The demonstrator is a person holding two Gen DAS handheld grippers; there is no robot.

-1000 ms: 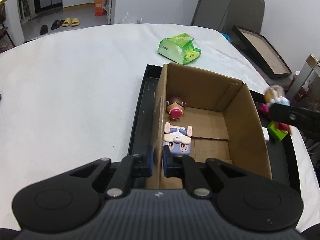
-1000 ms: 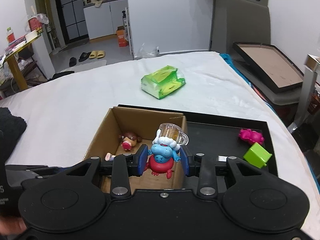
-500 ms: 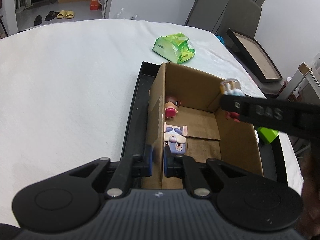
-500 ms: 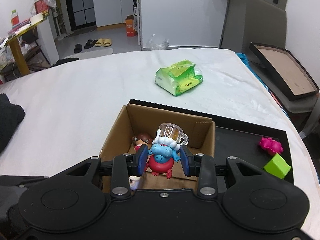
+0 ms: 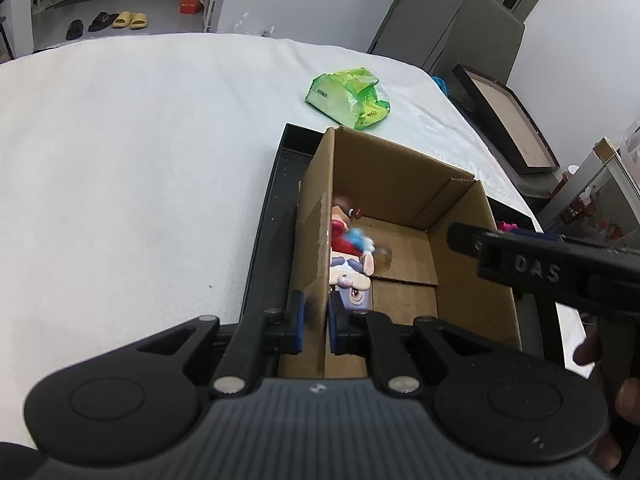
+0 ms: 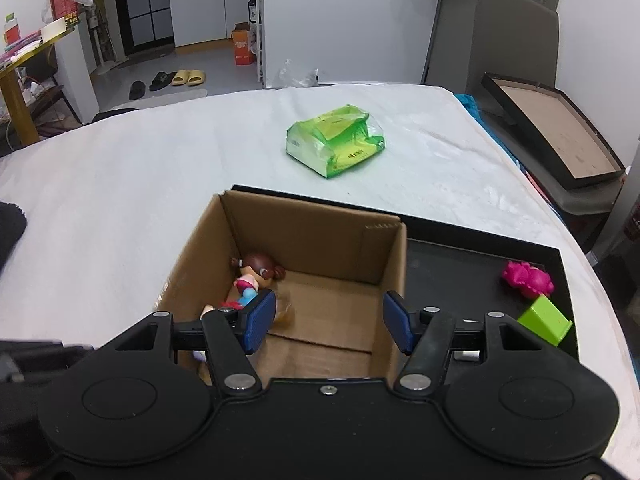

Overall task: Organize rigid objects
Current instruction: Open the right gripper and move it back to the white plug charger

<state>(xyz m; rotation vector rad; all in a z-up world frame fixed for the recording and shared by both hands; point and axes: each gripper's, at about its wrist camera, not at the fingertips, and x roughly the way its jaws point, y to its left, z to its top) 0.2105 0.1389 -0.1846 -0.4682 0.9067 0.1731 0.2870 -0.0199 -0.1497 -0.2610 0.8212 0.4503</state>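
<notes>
Cardboard box (image 6: 304, 236) on tray (image 6: 480, 252): my left tongs (image 5: 316, 322) clenched on near-left wall. Right tongs (image 6: 328, 320) released, empty above box; figurines (image 5: 352, 256) inside along left wall. Pink toy (image 6: 528, 278), green block (image 6: 544, 320) lie rightward, nearer right tongs.

Open cardboard box (image 6: 304, 236) on black tray (image 6: 480, 242), toys inside and beside it.
Box upright, flaps open, sits at tray's left end. Inside along left wall: brown-haired doll figure (image 6: 256, 270) lying at far end, blurred blue-and-red figure (image 5: 352, 240) just below it, purple-and-white big-eared figure (image 5: 354, 284) nearest. On tray right of box: pink toy (image 6: 526, 278), green block (image 6: 544, 320) tilted just beside it.
</notes>
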